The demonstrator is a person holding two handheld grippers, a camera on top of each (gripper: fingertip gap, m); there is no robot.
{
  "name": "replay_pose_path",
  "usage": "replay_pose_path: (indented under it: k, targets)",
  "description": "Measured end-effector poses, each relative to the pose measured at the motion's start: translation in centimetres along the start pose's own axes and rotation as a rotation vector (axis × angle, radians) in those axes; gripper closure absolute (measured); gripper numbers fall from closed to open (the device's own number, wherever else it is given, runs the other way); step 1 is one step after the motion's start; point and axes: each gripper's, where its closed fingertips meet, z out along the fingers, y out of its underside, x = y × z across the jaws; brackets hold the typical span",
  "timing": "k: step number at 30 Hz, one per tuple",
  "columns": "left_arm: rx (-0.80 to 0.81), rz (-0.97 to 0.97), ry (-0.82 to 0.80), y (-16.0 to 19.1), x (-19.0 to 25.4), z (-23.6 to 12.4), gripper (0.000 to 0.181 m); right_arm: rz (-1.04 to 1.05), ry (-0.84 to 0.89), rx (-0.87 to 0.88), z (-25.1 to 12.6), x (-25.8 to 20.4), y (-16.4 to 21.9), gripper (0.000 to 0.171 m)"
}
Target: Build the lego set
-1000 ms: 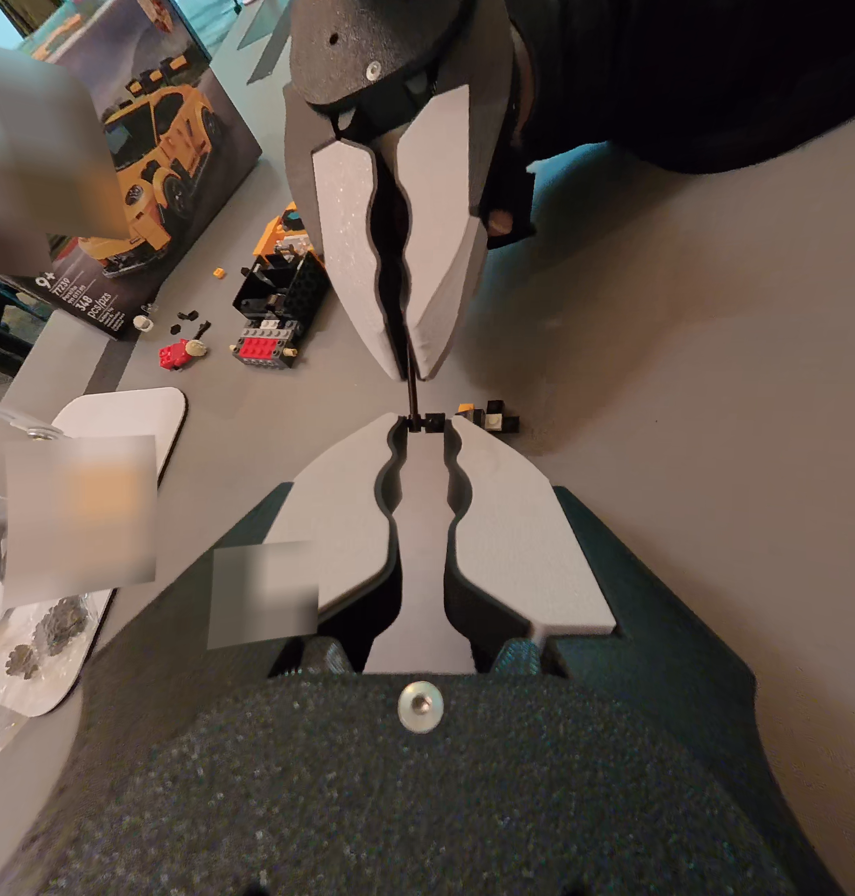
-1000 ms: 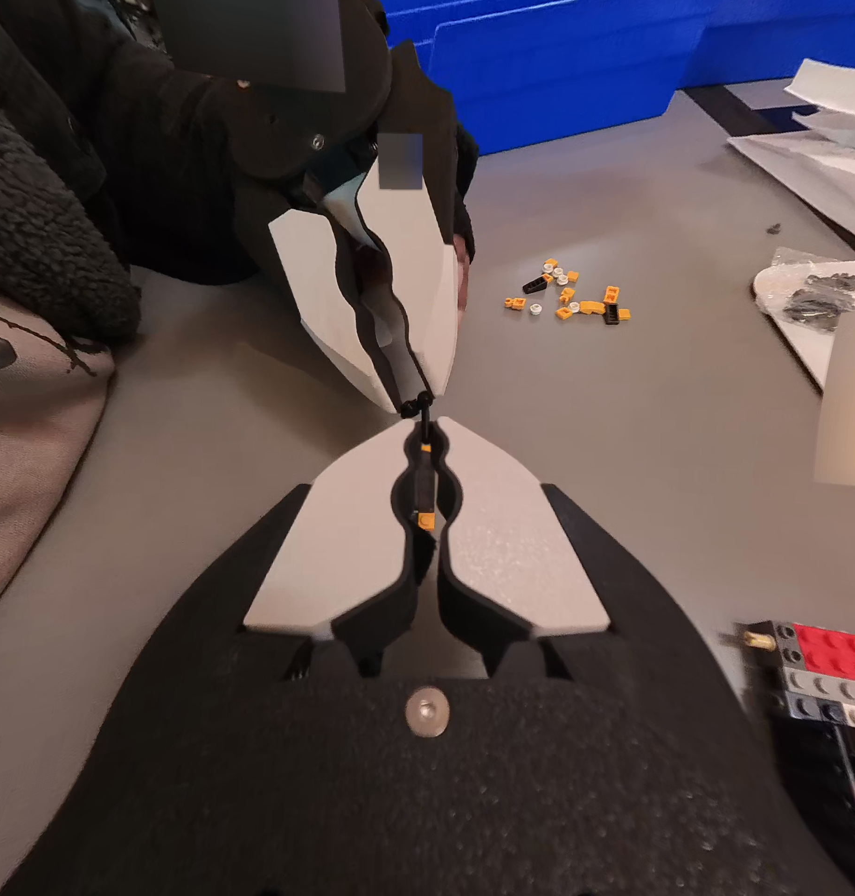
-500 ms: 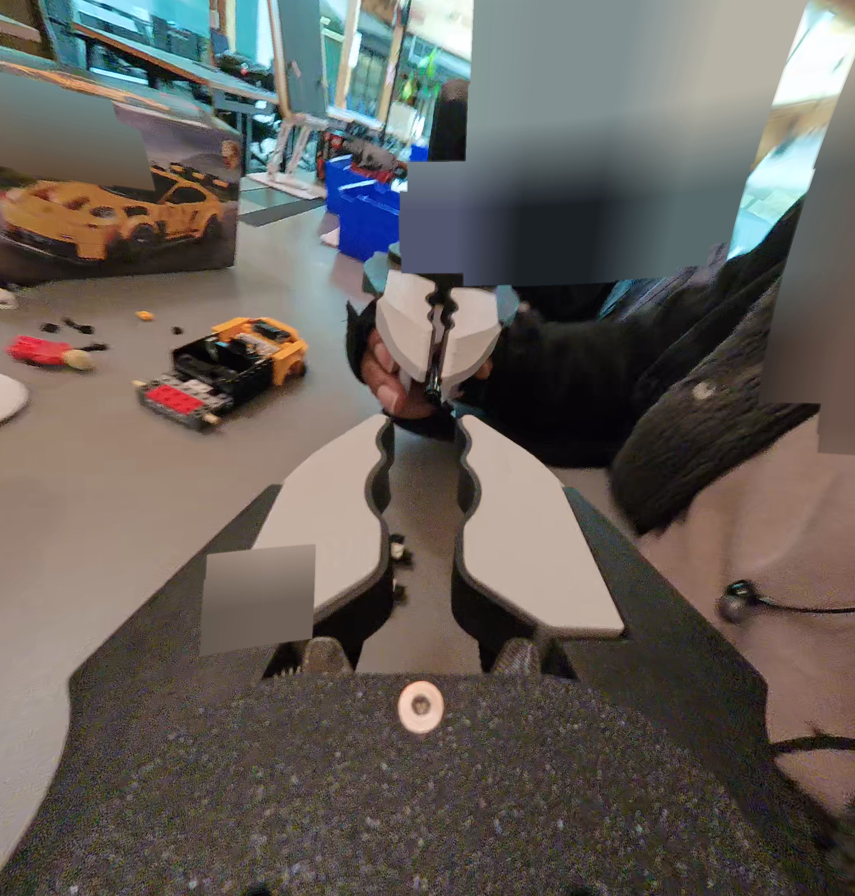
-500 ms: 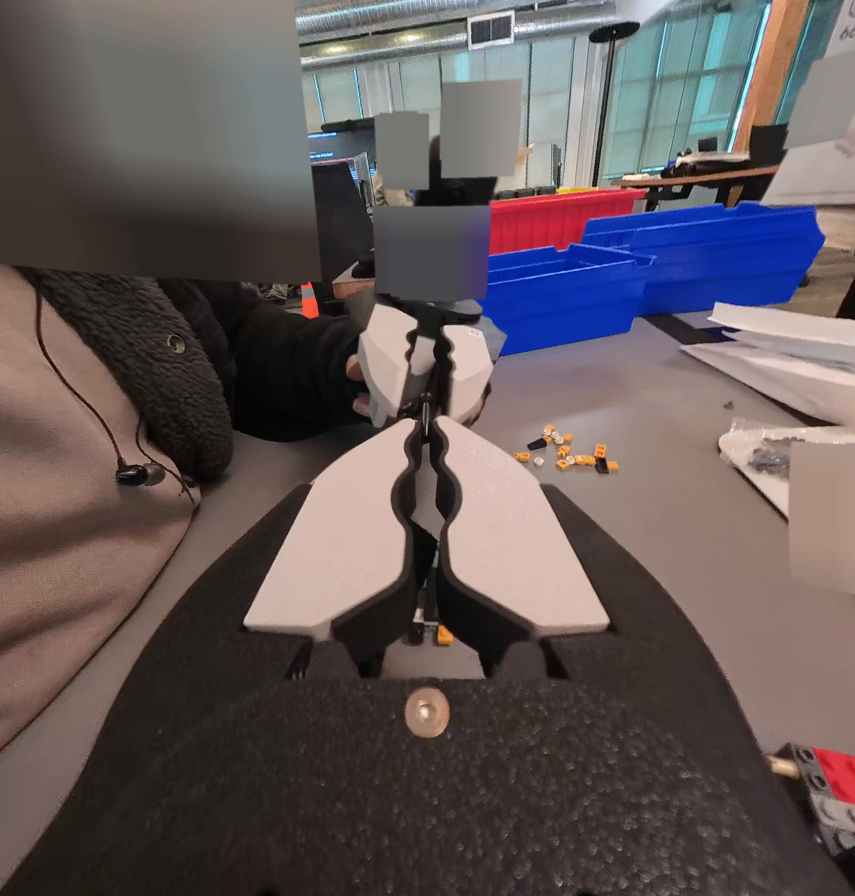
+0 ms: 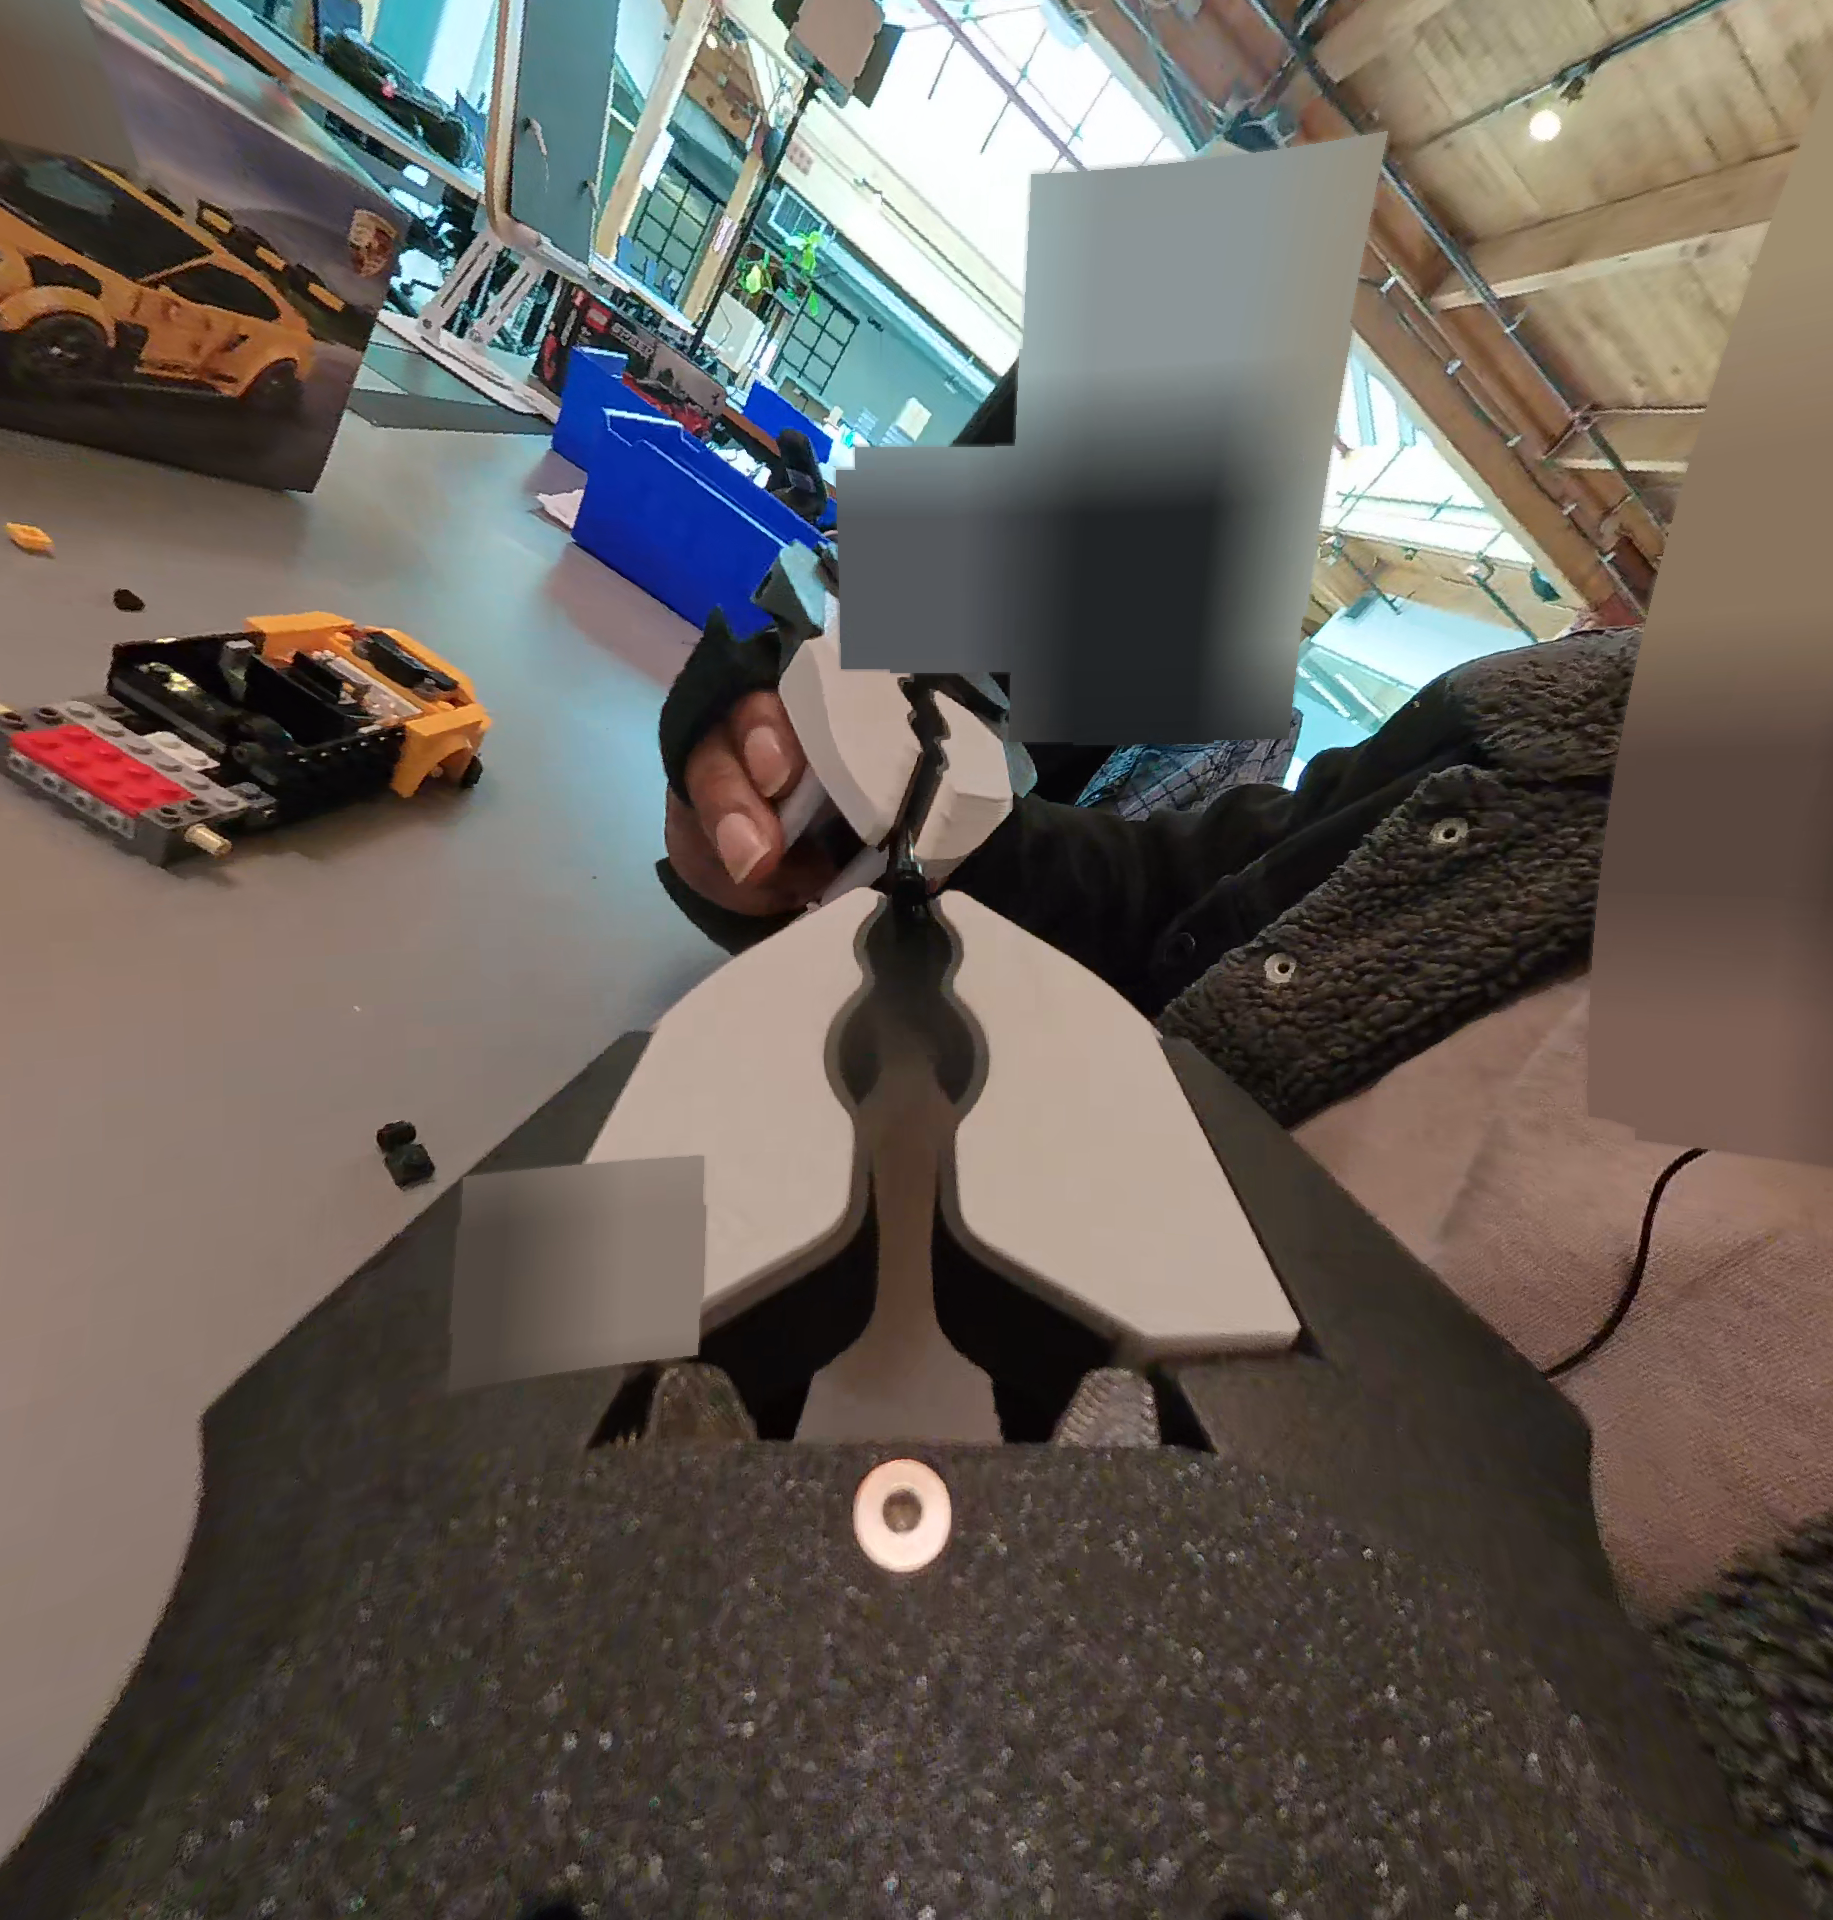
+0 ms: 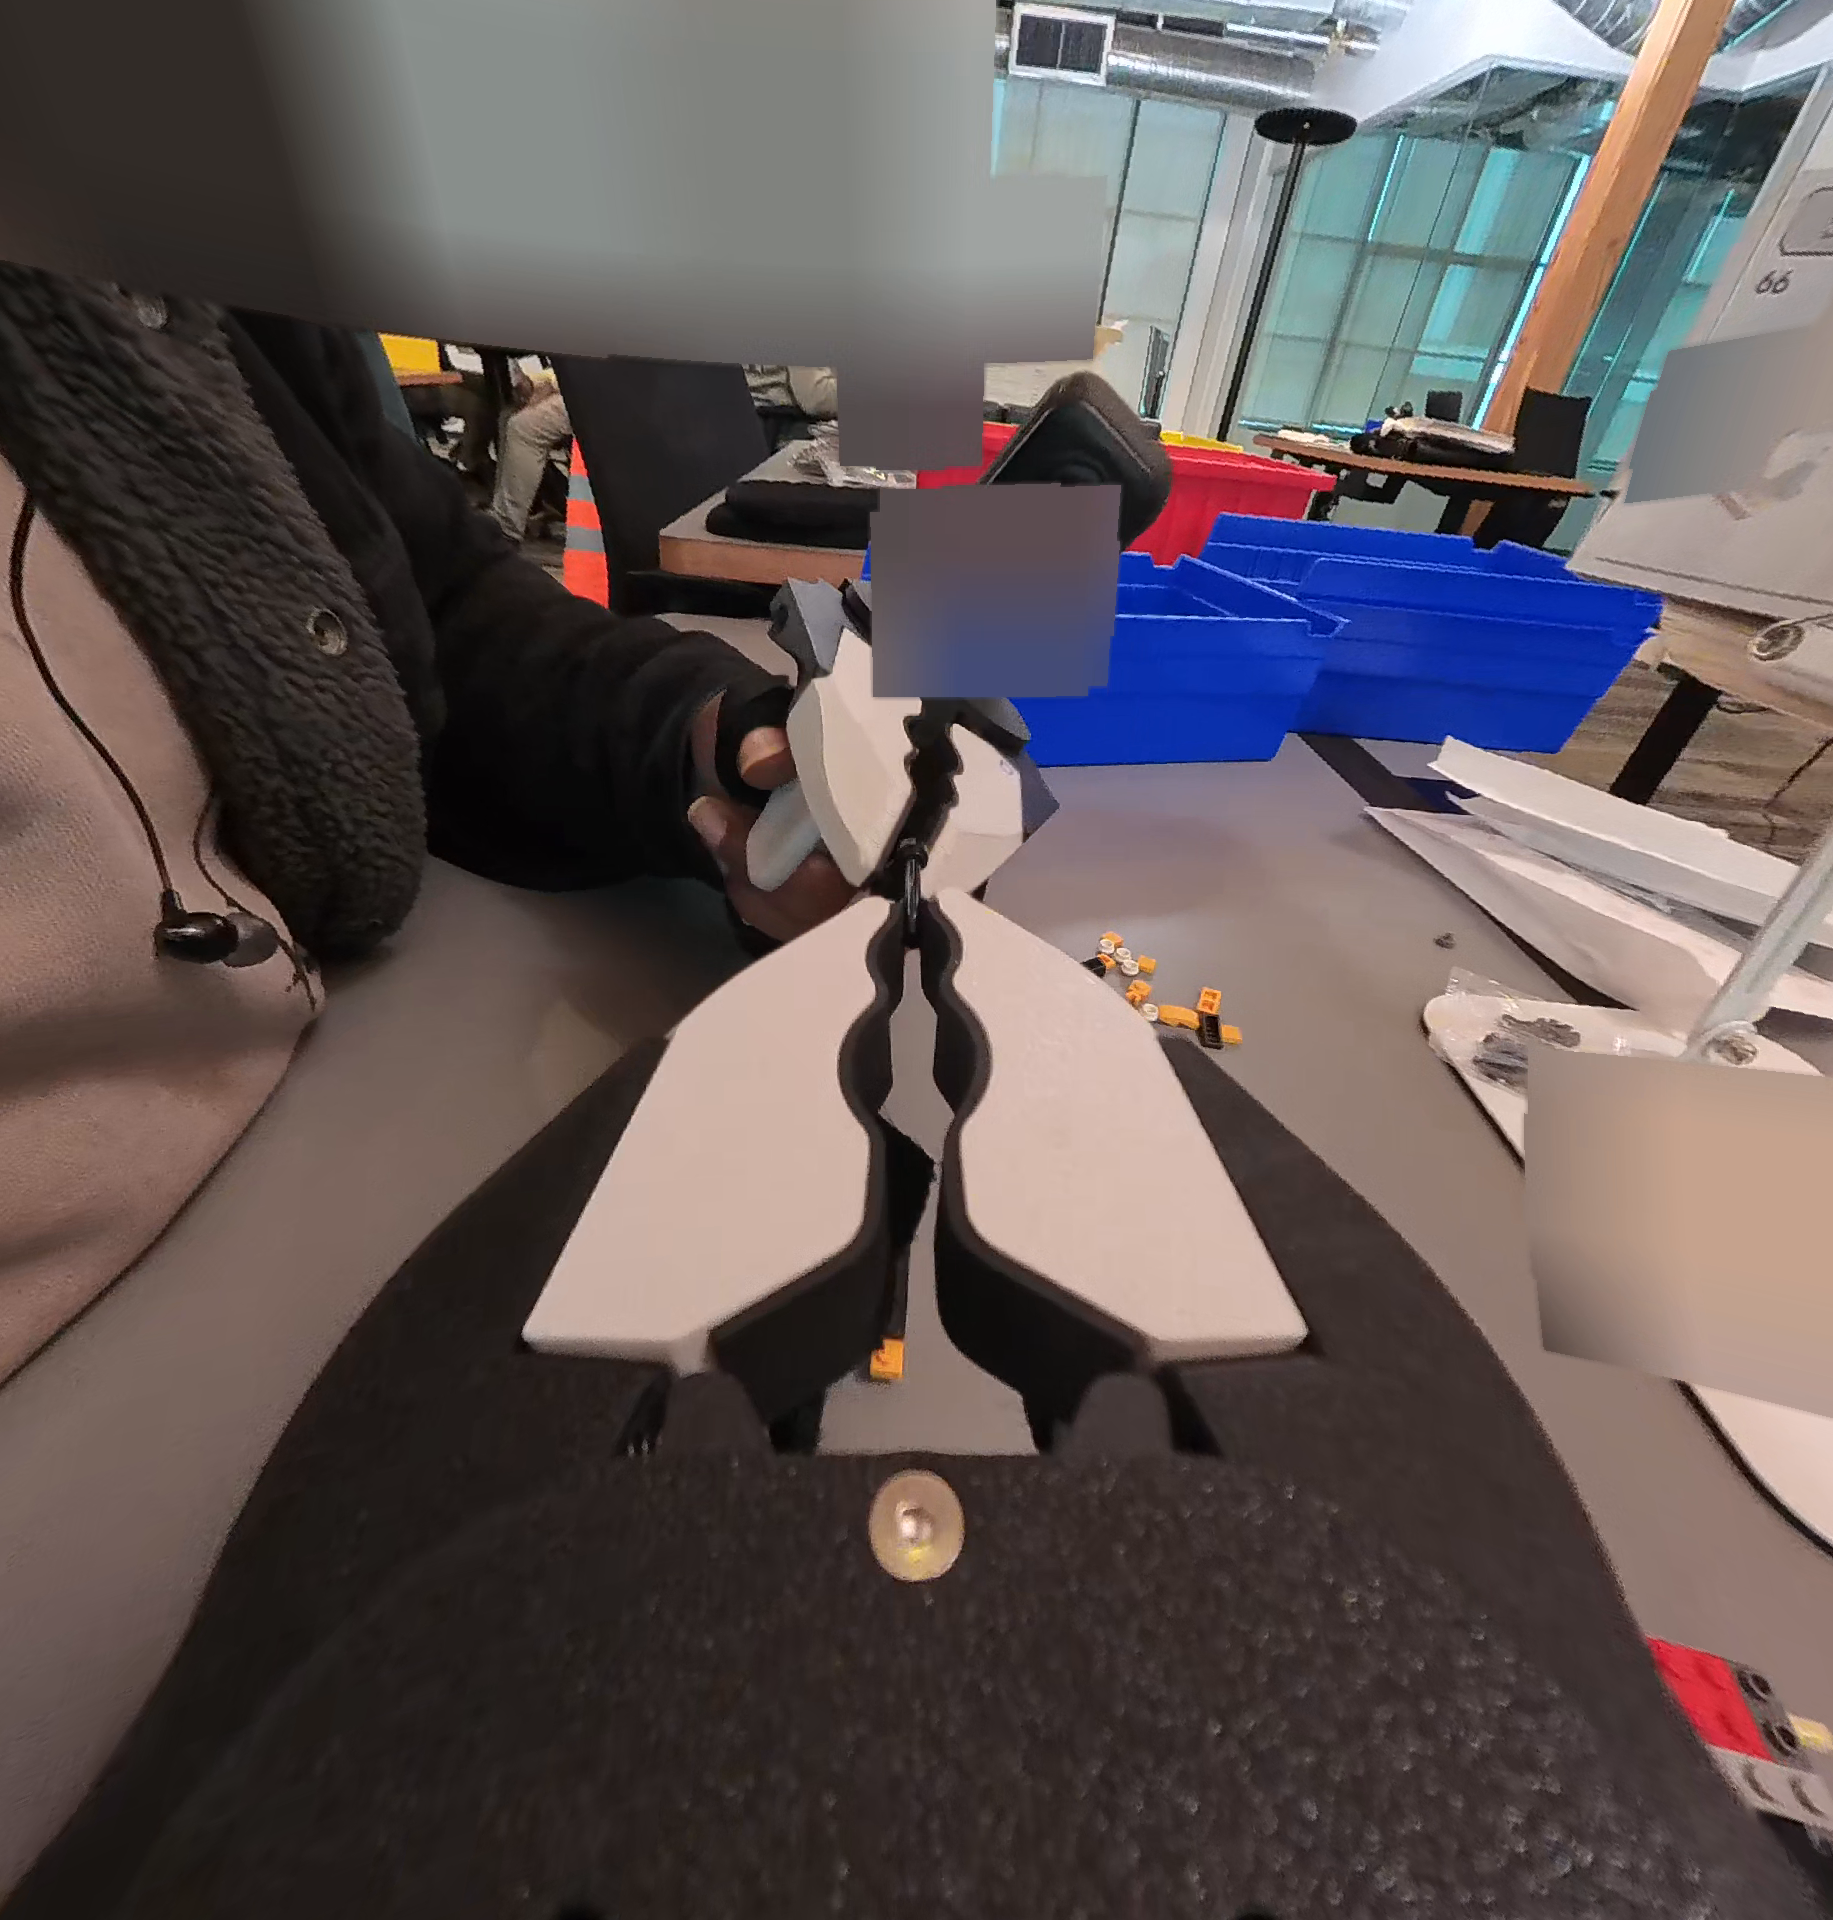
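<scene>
Both grippers (image 5: 910,914) (image 6: 910,914) now raised, pinching one black piece (image 6: 910,868).

Item count, both wrist views

Two grippers are seen, the left gripper (image 5: 907,914) and the right gripper (image 6: 910,925), and one small black part (image 6: 912,873) is seen between their tips. One partly built car model (image 5: 237,717) is counted on the table (image 5: 268,1039), with one printed box (image 5: 153,281) behind it. Two loose black pieces (image 5: 405,1151) lie together; one orange piece (image 5: 29,535) lies apart. One scatter of small orange, black and white pieces (image 6: 1166,987) is seen; its number cannot be told. At least two blue bins (image 6: 1411,644) and one red bin (image 6: 1244,499) are counted.
</scene>
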Motion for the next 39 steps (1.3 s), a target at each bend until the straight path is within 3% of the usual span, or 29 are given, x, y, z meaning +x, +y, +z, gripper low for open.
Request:
replay_pose_path:
  k: [18,31,39]
  targets:
    - [-0.122,-0.003,-0.015,1.5,-0.4,-0.1,0.177,0.066,-0.062,-0.069,0.2,-0.6,1.3,0.168]
    - [-0.462,0.010,-0.003,6.5,-0.4,-0.4,0.177,0.067,-0.236,-0.283,0.6,-3.6,4.8,0.168]
    - [-0.525,0.015,-0.005,7.5,-0.5,-0.5,0.177,0.073,-0.257,-0.317,0.8,-4.1,5.5,0.169]
